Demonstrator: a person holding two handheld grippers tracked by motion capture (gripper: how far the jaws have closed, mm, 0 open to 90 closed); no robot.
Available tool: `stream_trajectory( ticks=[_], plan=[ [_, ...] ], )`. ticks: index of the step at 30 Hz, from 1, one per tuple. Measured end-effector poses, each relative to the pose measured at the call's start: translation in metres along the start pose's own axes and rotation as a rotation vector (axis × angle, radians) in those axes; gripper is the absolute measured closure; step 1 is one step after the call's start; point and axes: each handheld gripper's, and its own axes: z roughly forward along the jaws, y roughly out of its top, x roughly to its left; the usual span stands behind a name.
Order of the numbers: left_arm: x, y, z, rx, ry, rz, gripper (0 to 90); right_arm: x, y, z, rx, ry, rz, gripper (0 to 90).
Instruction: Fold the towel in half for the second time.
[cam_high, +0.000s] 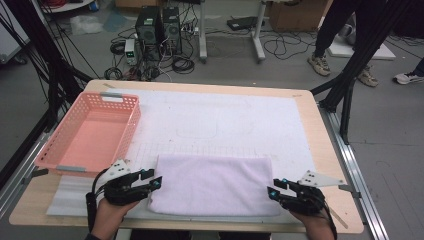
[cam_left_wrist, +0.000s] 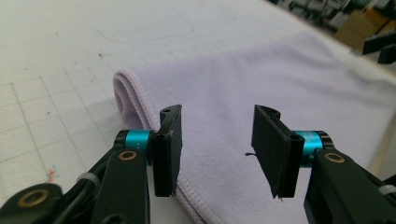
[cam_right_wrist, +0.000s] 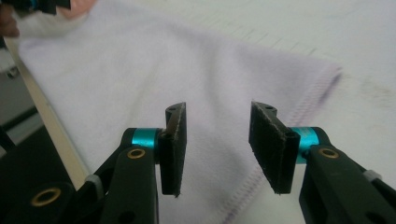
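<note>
A folded lilac towel lies flat on the white mat near the table's front edge. My left gripper sits at the towel's left end, its jaws open. In the left gripper view the towel lies beneath the left gripper, its folded hem running past the left jaw, and nothing is pinched. My right gripper rests at the towel's right front corner, also open. In the right gripper view the stitched corner of the towel spreads under the right gripper.
A pink plastic basket stands empty at the table's left side, just behind my left hand. The wooden table edge runs along the right. Beyond the table stand computers, cables and a person's legs on the floor.
</note>
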Motion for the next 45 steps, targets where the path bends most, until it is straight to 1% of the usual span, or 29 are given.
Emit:
stream_trajectory(
  ticks=[3, 4, 5, 6, 7, 8, 10, 11, 14, 15, 16, 17, 18, 19, 20, 21, 24, 26, 29, 31, 33, 35, 37, 38, 39, 41, 42, 43, 45],
  plan=[
    [0.000, -0.001, 0.009, 0.029, 0.024, 0.010, 53.1, 0.003, 0.000, 0.012, 0.059, -0.018, -0.032, 58.5],
    [0.000, -0.002, 0.011, 0.044, 0.050, 0.014, 53.1, 0.003, -0.001, 0.015, 0.085, -0.023, -0.041, 58.9],
    [0.000, -0.003, 0.012, 0.042, 0.061, 0.008, 52.7, 0.003, -0.003, 0.018, 0.137, -0.050, -0.058, 59.3],
    [0.001, -0.002, 0.012, 0.041, 0.081, 0.009, 51.9, 0.002, -0.004, 0.019, 0.158, -0.053, -0.060, 59.2],
    [0.002, -0.002, 0.011, 0.035, 0.093, 0.009, 51.0, 0.002, -0.005, 0.019, 0.155, -0.046, -0.046, 59.0],
    [0.004, -0.001, 0.010, 0.029, 0.100, 0.005, 49.9, 0.000, -0.005, 0.016, 0.130, -0.045, -0.041, 59.0],
    [0.008, 0.000, 0.010, 0.028, 0.113, -0.022, 47.5, -0.002, -0.001, 0.010, 0.070, -0.065, -0.019, 57.8],
    [0.009, -0.001, 0.011, 0.040, 0.116, -0.029, 46.5, -0.003, 0.001, 0.008, 0.046, -0.083, -0.006, 57.2],
    [0.011, -0.002, 0.017, 0.064, 0.117, -0.025, 46.0, -0.007, -0.001, 0.012, 0.065, -0.159, 0.022, 53.6],
    [0.012, -0.003, 0.020, 0.069, 0.122, -0.026, 46.1, -0.010, -0.002, 0.014, 0.069, -0.172, 0.037, 53.0],
    [0.014, -0.002, 0.022, 0.084, 0.131, -0.028, 47.0, -0.012, -0.004, 0.017, 0.067, -0.169, 0.057, 53.2],
    [0.015, -0.003, 0.024, 0.095, 0.135, -0.026, 50.2, -0.014, -0.006, 0.020, 0.071, -0.168, 0.076, 55.2],
    [0.016, -0.003, 0.026, 0.102, 0.131, -0.013, 59.3, -0.016, -0.007, 0.023, 0.081, -0.165, 0.090, 59.1],
    [0.015, -0.003, 0.027, 0.107, 0.121, -0.001, 70.6, -0.017, -0.007, 0.025, 0.090, -0.162, 0.090, 65.9],
    [0.015, -0.003, 0.027, 0.104, 0.119, 0.018, 83.2, -0.018, -0.007, 0.026, 0.085, -0.151, 0.083, 76.4],
    [0.015, -0.002, 0.026, 0.089, 0.119, 0.018, 84.8, -0.018, -0.006, 0.025, 0.082, -0.136, 0.083, 81.0],
    [0.020, 0.005, 0.021, 0.024, 0.115, -0.020, 85.4, -0.017, -0.001, 0.022, 0.051, -0.132, 0.078, 82.7],
    [0.023, 0.007, 0.022, 0.017, 0.114, -0.036, 85.3, -0.019, 0.001, 0.021, 0.031, -0.132, 0.088, 82.5],
    [0.026, 0.007, 0.026, 0.033, 0.123, -0.046, 85.1, -0.022, 0.002, 0.024, 0.046, -0.139, 0.089, 82.1],
    [0.029, 0.007, 0.029, 0.058, 0.130, -0.057, 85.1, -0.023, 0.002, 0.026, 0.057, -0.155, 0.080, 82.2],
    [0.029, 0.005, 0.030, 0.087, 0.134, -0.081, 85.0, -0.026, 0.002, 0.028, 0.077, -0.161, 0.078, 82.0],
    [0.029, 0.003, 0.031, 0.106, 0.138, -0.085, 84.9, -0.028, 0.002, 0.029, 0.091, -0.179, 0.070, 81.4],
    [0.027, 0.004, 0.030, 0.114, 0.160, -0.078, 81.5, -0.029, 0.003, 0.029, 0.092, -0.190, 0.087, 75.3],
    [0.026, 0.006, 0.029, 0.107, 0.177, -0.064, 74.5, -0.030, 0.004, 0.026, 0.080, -0.208, 0.100, 70.1],
    [0.026, 0.009, 0.028, 0.094, 0.189, -0.050, 67.9, -0.032, 0.005, 0.023, 0.050, -0.213, 0.113, 66.2],
    [0.027, 0.014, 0.028, 0.064, 0.182, -0.039, 57.5, -0.033, 0.010, 0.015, -0.026, -0.218, 0.136, 59.6],
    [0.027, 0.017, 0.029, 0.047, 0.170, -0.033, 55.7, -0.033, 0.013, 0.013, -0.056, -0.220, 0.132, 56.7],
    [0.029, 0.019, 0.031, 0.042, 0.161, -0.026, 53.5, -0.033, 0.015, 0.012, -0.074, -0.223, 0.123, 53.9],
    [0.032, 0.025, 0.039, 0.043, 0.146, -0.024, 45.9, -0.035, 0.019, 0.015, -0.080, -0.229, 0.103, 50.0]
  ],
)
